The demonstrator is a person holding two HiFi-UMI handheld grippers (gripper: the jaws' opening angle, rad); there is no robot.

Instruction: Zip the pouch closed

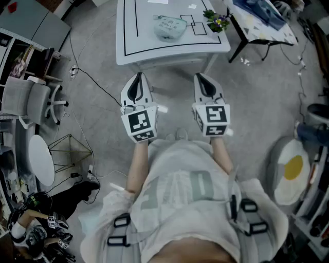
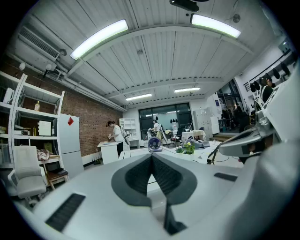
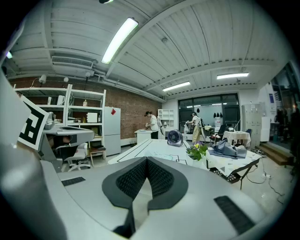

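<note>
A pale green pouch lies on the white table ahead of me, inside the black lines marked on the tabletop. Both grippers hover over the grey floor short of the table's near edge, well away from the pouch. My left gripper is shut and empty, its dark pads meeting at the tip. My right gripper is likewise shut with nothing in it, its pads together. In the left gripper view the jaws hide the pouch.
A small pot of flowers stands at the table's right corner, and a fan sits at its far end. To the right is a second table with blue fabric. An office chair, floor cables and an egg-shaped cushion flank me.
</note>
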